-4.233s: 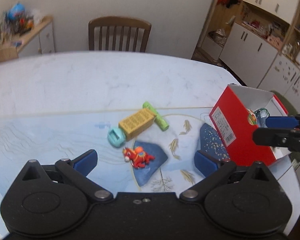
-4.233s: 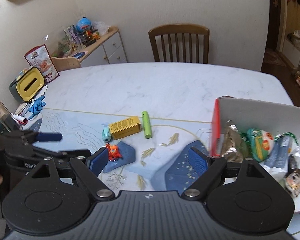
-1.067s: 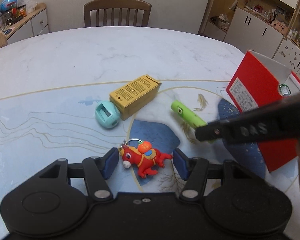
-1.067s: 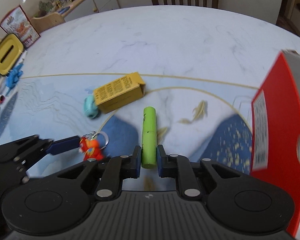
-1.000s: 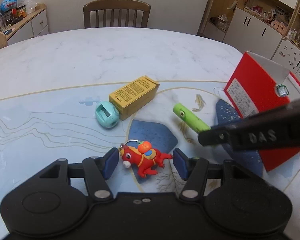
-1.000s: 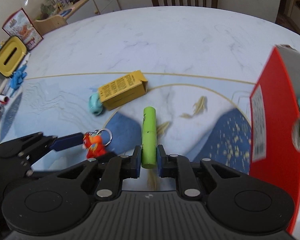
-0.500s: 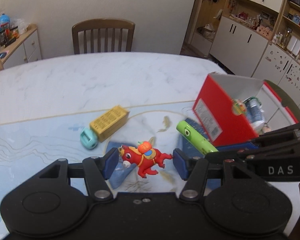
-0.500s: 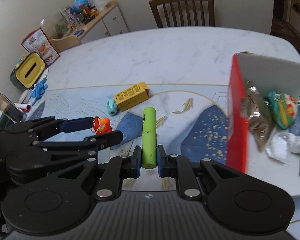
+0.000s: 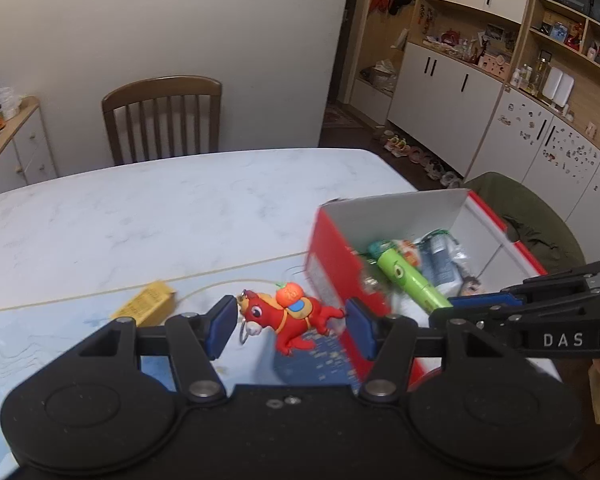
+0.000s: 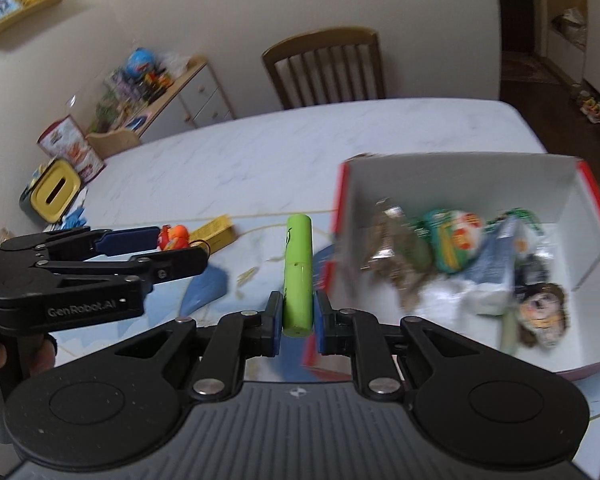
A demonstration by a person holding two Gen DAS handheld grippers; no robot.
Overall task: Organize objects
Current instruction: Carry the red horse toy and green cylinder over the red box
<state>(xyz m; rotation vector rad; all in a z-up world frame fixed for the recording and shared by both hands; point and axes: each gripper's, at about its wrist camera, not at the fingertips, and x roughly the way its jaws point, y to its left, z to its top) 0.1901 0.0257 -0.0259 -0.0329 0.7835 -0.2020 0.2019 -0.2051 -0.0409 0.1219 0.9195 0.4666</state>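
The left gripper (image 9: 286, 326) is held up above the table (image 9: 140, 216), pointing ahead toward the far side. Its jaws are partly closed and pinch a little red toy horse (image 9: 288, 316) between the blue pads (image 9: 220, 326). The horse hangs sideways, nose at the left pad and tail at the right pad. It has an orange ball on its back and a small metal ring by its nose. It is up in the air, just left of the red box (image 9: 332, 268).

The right gripper (image 10: 296, 320) is also up in the air. Its jaws are almost closed and squeeze the near end of a green tube (image 10: 298, 272). The tube points straight away from the gripper. In the right wrist view it is just left of the box's red wall (image 10: 338, 204). In the left wrist view the tube (image 9: 410, 280) shows in front of the open box, with the right gripper coming in from the right side.

The red box is white inside and open on top. It sits near the right edge of the table. Snack bags and small toys fill much of its floor, but they look blurry. There is some bare white floor at the back of the box.

A yellow box (image 9: 146, 304) lies flat on the table, off to the left of the horse. The far half of the table is bare white marble. A wooden chair (image 9: 162, 120) stands behind it.
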